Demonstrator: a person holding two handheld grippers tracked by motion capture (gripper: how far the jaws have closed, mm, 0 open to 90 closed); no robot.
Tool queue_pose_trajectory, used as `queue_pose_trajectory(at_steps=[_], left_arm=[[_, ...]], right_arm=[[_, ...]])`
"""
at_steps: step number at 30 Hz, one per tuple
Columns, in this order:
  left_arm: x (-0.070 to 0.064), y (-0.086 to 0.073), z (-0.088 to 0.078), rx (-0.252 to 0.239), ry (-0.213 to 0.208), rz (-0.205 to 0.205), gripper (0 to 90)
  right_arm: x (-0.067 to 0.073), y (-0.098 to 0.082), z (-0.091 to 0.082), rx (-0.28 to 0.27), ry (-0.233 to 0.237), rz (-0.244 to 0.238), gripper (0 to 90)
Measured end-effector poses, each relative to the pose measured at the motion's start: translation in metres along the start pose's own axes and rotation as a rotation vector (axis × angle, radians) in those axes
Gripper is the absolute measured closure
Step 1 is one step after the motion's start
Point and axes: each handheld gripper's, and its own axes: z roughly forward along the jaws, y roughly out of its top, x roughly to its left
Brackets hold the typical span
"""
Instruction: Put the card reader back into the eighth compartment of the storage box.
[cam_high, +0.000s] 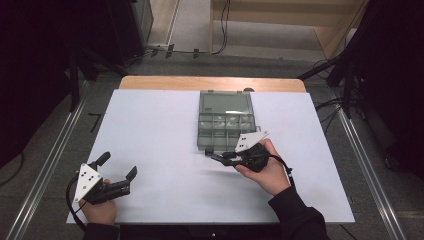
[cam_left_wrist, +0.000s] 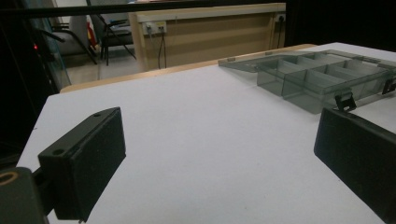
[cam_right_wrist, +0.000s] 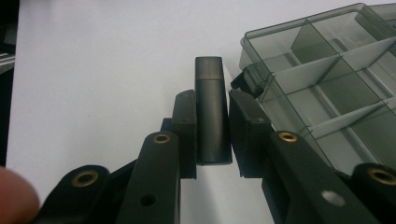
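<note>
Right gripper (cam_right_wrist: 212, 135) fingers pinch what looks like a dark cylinder (cam_right_wrist: 211, 109) beside the organizer box (cam_right_wrist: 327, 84); left gripper (cam_high: 118, 172) fingers spread.

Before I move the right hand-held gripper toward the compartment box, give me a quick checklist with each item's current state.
1. Dark cylinder clamped in right hand-held gripper: ok, jaws shut on both its sides.
2. Organizer box open: ok, lid laid back.
3. Compartments free: ok for those the right gripper view shows; the rest, cannot tell.
4. Left hand-held gripper out of the way: ok, open and holding nothing, at the near left of the table.
5. Near latch clear of the jaws: cannot tell, it sits close beside them.
</note>
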Motion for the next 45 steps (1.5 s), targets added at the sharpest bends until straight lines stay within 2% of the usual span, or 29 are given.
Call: queue_pose_trajectory(at_steps=[20, 33, 45], left_arm=[[0.000, 0.000, 0.000, 0.001, 0.000, 0.001, 2.3], [0.000, 0.000, 0.000, 0.001, 0.000, 0.002, 2.2], [0.000, 0.000, 0.000, 0.001, 0.000, 0.000, 2.3]], right_arm=[[-0.008, -0.002, -0.006, -0.014, -0.057, 0.044, 71.2], [-0.013, -0.005, -0.010, -0.031, -0.087, 0.100, 71.2], [-0.020, -0.008, -0.015, -0.041, -0.138, 0.148, 71.2]])
